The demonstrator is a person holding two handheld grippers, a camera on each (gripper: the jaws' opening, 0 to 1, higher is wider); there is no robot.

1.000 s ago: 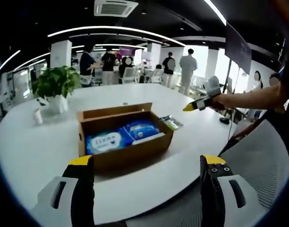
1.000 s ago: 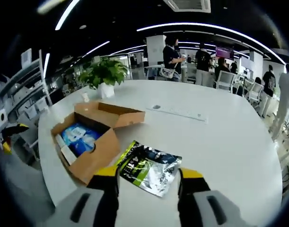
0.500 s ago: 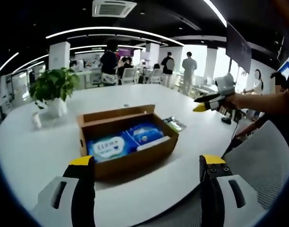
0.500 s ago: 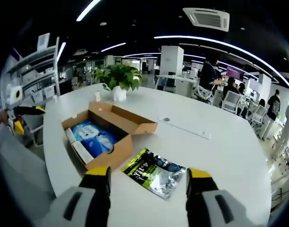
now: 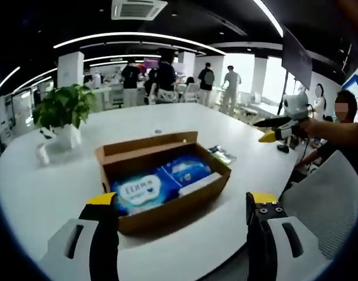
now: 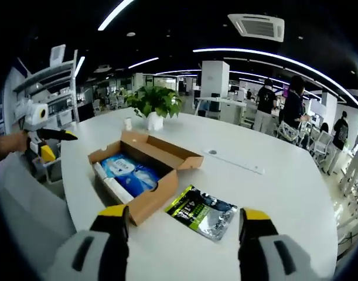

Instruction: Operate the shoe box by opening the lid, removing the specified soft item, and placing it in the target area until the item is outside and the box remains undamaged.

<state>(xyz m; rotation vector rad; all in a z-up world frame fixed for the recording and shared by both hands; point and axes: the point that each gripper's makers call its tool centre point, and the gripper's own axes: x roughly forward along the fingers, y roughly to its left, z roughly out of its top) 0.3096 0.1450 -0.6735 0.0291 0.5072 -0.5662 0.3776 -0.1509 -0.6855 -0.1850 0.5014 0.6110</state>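
Observation:
An open brown shoe box (image 5: 167, 202) (image 6: 145, 202) stands on the round white table (image 5: 44, 187) (image 6: 284, 193), its lid flap (image 6: 167, 150) folded outward. Blue and white soft packs (image 5: 158, 180) (image 6: 127, 170) lie inside. A green and black pouch (image 5: 222, 154) (image 6: 203, 211) lies flat on the table beside the box. My left gripper (image 5: 181, 202) hovers open and empty in front of the box; it appears in the right gripper view as left gripper (image 6: 50, 143). My right gripper (image 6: 183, 213) is open above the pouch, holding nothing, also seen as right gripper (image 5: 271, 130).
A potted plant (image 5: 64, 111) (image 6: 155, 102) and a small white cup (image 5: 44, 153) stand at the table's far side. A white strip (image 6: 234, 163) lies on the table. Mesh chairs (image 5: 319, 193) (image 6: 26, 199) sit near the edge. Several people stand in the background.
The right gripper has drawn back and up from the pouch, which stays on the table. The left view has crept closer to the box. Both grippers stay open.

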